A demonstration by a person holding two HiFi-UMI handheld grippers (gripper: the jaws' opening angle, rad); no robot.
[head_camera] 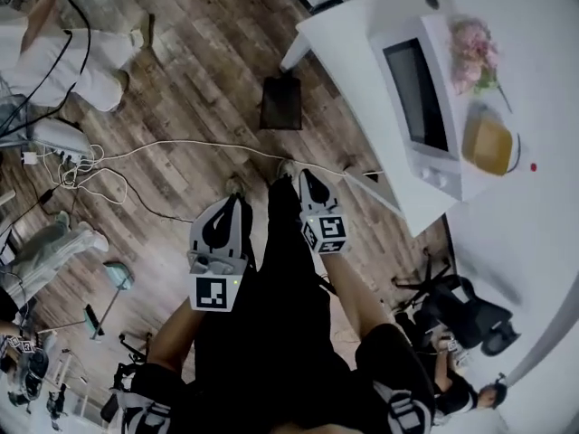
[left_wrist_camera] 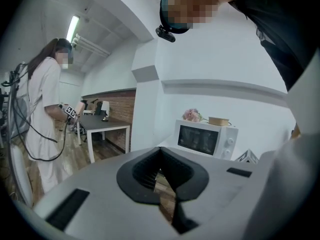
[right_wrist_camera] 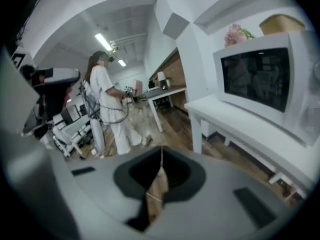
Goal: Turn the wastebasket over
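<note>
In the head view a dark, square-topped wastebasket (head_camera: pixel 280 102) stands on the wooden floor beside the white table's leg. Both grippers hang low in front of my dark trousers, well short of it. The left gripper (head_camera: pixel 239 201) is shut and holds nothing. The right gripper (head_camera: pixel 305 178) is also shut and empty, slightly nearer the basket. In the left gripper view the black pads of the left gripper (left_wrist_camera: pixel 161 170) meet, with only floor showing beyond them. In the right gripper view the right gripper (right_wrist_camera: pixel 160 170) is closed the same way. Neither gripper view shows the wastebasket.
A white table (head_camera: pixel 357 30) carries a microwave (head_camera: pixel 418 105) topped by pink flowers (head_camera: pixel 474 51) and a wooden box (head_camera: pixel 488 141). Cables (head_camera: pixel 136 163) trail over the floor at left. A person in white (head_camera: pixel 68 57) stands at the far left. A black chair base (head_camera: pixel 457 310) sits at lower right.
</note>
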